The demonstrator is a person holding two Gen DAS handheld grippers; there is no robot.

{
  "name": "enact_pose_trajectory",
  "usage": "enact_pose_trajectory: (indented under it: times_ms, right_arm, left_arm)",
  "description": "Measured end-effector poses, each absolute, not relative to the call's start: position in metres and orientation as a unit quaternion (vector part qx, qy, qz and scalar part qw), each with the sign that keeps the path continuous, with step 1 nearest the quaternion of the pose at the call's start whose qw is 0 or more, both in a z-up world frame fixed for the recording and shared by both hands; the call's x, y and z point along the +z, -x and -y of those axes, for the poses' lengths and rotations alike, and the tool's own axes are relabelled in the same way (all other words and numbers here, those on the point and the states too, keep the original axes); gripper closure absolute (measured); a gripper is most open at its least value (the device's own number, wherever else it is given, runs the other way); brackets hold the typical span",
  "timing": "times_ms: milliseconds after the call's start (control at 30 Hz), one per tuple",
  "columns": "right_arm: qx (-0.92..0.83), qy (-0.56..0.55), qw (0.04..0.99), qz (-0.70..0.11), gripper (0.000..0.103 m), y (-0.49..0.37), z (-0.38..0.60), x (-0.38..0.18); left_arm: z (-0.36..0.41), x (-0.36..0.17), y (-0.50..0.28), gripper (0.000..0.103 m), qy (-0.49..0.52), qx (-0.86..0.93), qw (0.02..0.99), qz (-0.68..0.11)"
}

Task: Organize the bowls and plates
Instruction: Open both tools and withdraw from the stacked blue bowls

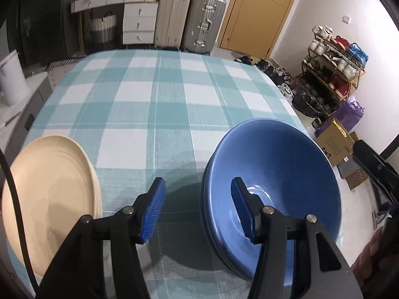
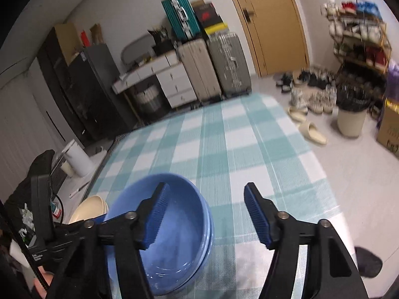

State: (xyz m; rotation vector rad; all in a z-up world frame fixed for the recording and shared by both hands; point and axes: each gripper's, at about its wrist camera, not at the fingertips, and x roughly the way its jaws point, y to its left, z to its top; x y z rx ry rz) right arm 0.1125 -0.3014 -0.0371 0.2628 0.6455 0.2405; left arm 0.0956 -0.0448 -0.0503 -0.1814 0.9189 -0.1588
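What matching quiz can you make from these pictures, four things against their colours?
Things:
1. bowls
2. plate
3. tablecloth
4. door

Colours:
A. cream
B. light brown wood
C. blue
D. teal and white checks

Pairs: 1-C, 2-A, 3-D, 4-B

Both wrist cameras tilt down across the checked surface (image 1: 154,99) toward the door at one o'clock, close above the shared blue bowls (image 1: 274,174).
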Motion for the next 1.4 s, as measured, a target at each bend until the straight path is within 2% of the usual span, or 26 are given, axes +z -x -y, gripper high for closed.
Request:
enact_pose_trajectory:
  times_ms: [200, 233, 267, 300, 333, 367, 800, 867, 1400]
  right_arm:
    - [0.130, -0.106, 0.946, -0.278, 0.020, -0.085, 0.293, -0.021]
    - [0.134, -0.106, 0.946, -0.275, 0.016, -0.081, 0.291, -0.021]
    - [0.139, -0.108, 0.946, -0.273, 0.015, -0.076, 0.290, -0.020]
    - [0.141, -0.111, 0.945, -0.274, 0.015, -0.072, 0.289, -0.020]
    - [0.145, -0.114, 0.943, -0.276, 0.015, -0.070, 0.288, -0.020]
    - [0.148, -0.116, 0.942, -0.277, 0.014, -0.067, 0.288, -0.021]
    - [0.154, -0.125, 0.947, -0.251, 0.012, -0.020, 0.283, -0.020]
    - [0.155, -0.127, 0.948, -0.248, 0.007, -0.016, 0.283, -0.020]
    - [0.162, -0.163, 0.933, -0.276, 0.006, -0.014, 0.282, -0.034]
  left_arm:
    - [0.047, -0.042, -0.079, 0.046, 0.062, -0.046, 0.899, -0.431]
    - [0.048, -0.042, -0.077, 0.042, 0.060, -0.043, 0.900, -0.430]
    - [0.047, -0.042, -0.074, 0.028, 0.062, -0.044, 0.900, -0.428]
    - [0.047, -0.040, -0.069, 0.019, 0.065, -0.044, 0.903, -0.423]
    - [0.046, -0.039, -0.065, 0.013, 0.067, -0.041, 0.906, -0.417]
    - [0.045, -0.036, -0.059, 0.012, 0.068, -0.038, 0.911, -0.405]
    - [0.046, -0.025, -0.030, 0.012, 0.071, -0.038, 0.922, -0.378]
    - [0.047, -0.025, -0.027, 0.012, 0.071, -0.038, 0.923, -0.376]
    - [0.046, -0.034, -0.014, 0.012, 0.063, -0.036, 0.918, -0.390]
